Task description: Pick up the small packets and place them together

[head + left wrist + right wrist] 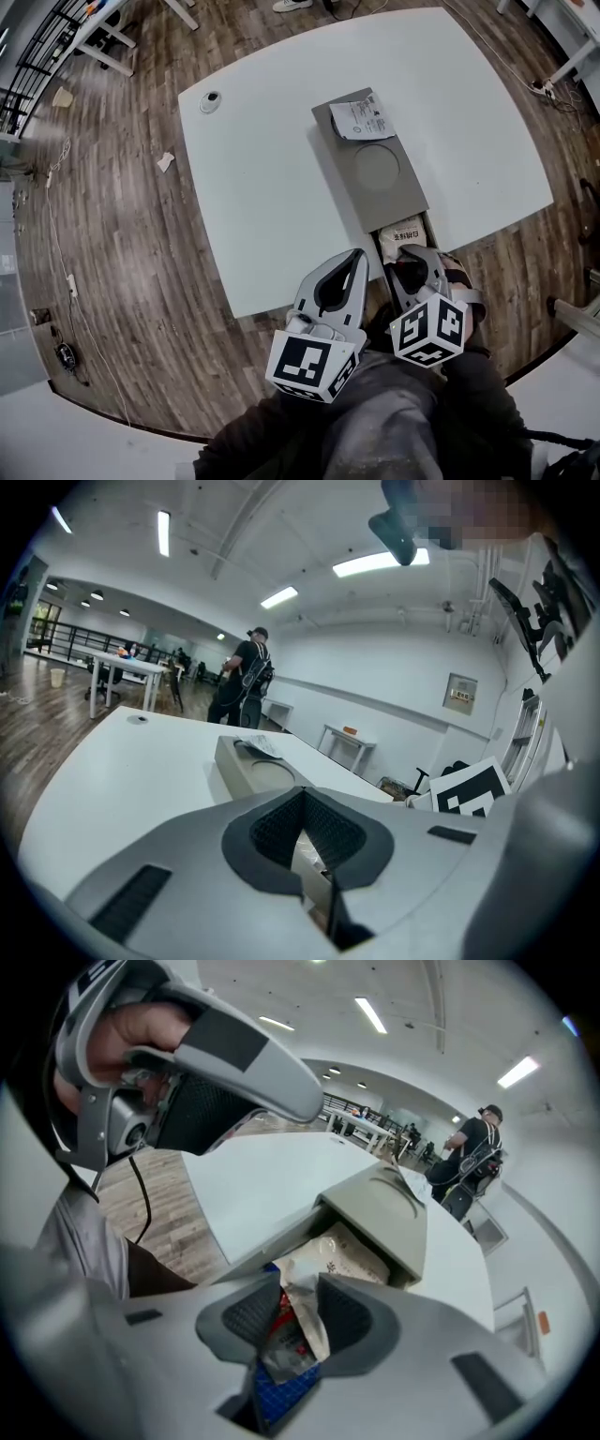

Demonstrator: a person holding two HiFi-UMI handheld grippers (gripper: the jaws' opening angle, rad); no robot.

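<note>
A small packet, red print on crinkled clear film, stands pinched between the pads of the right gripper, whose jaws are drawn in narrow on it; it sits at the near end of an open drawer, with something blue and grid-patterned just under it that cannot be identified.

The step in hand looks to be lifting this packet out; the film is thin and slack, so the grip likely needs to stay firm and the lift to go straight up, clear of the drawer's wall, before any move sideways; a tug at an angle could drag the neighbouring contents along or let the film slip through the pads.

Deeper in the drawer lies a pale beige packet, flat and close to the held one; the drawer slides out of a long grey box on the white table; the box's lid has a round recess that shows nothing in it, and a white printed packet lies on the lid's far end.

The left gripper hovers just beside the right one at the table's near edge, its jaws together and holding nothing.
</note>
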